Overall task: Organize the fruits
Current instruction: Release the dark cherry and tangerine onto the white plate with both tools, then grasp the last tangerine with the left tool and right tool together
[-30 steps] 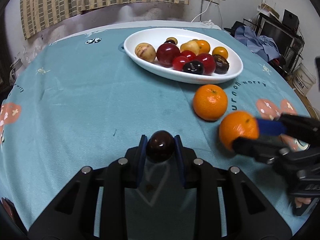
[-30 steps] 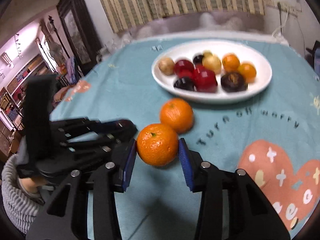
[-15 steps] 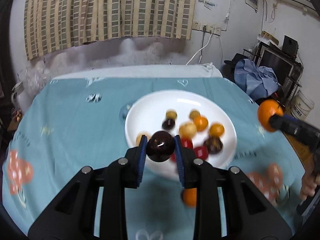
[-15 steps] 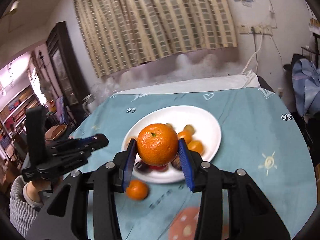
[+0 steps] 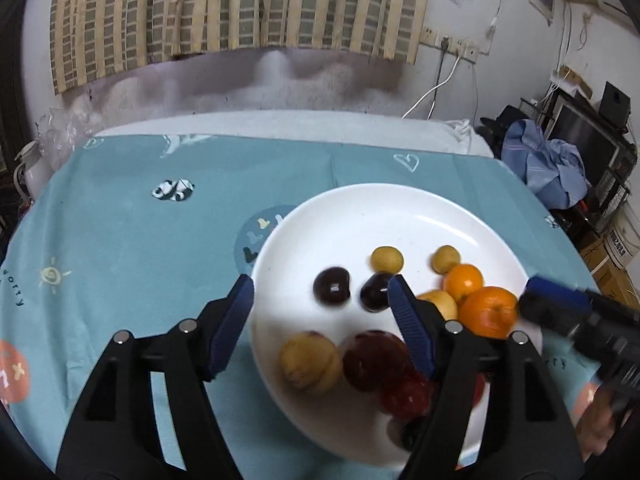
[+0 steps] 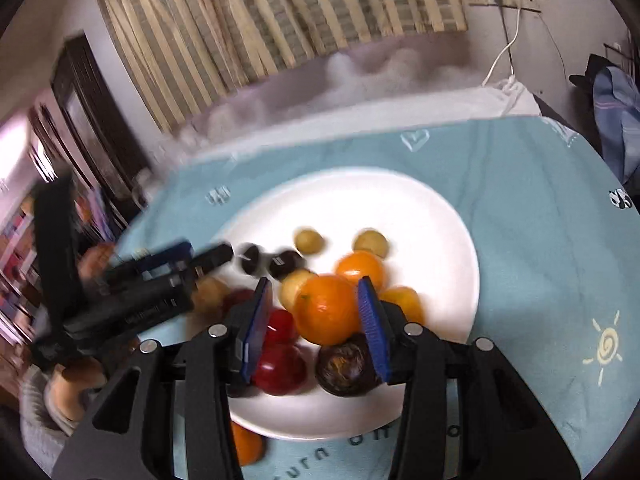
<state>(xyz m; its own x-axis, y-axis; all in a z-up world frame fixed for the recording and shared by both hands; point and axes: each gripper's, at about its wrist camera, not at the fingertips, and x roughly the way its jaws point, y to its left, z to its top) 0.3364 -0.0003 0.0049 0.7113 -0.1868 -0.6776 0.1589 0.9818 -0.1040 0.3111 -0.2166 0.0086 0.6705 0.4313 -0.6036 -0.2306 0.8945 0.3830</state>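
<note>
The plate [image 5: 400, 208] looks like glossy white glazed ceramic. The tabletop's cloth [image 5: 160, 248] is matt teal fabric with printed figures. The big orange [image 6: 326, 308] has a dimpled, slightly shiny peel; the dark plum [image 5: 331, 285] is smooth and glossy. The left hand-held gripper [image 5: 320, 322] is matt black plastic with ribbed blue pads and metal screws. The curtain [image 5: 240, 4] is woven cloth.

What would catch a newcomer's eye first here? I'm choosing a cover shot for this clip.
The white plate heaped with red, dark and yellow fruit on the blue tablecloth. Next, the big orange between the right tongs, whose jaws are opening above the plate. Then the left tongs, also opening with nothing between them, and two dark plums just beyond them.
</note>
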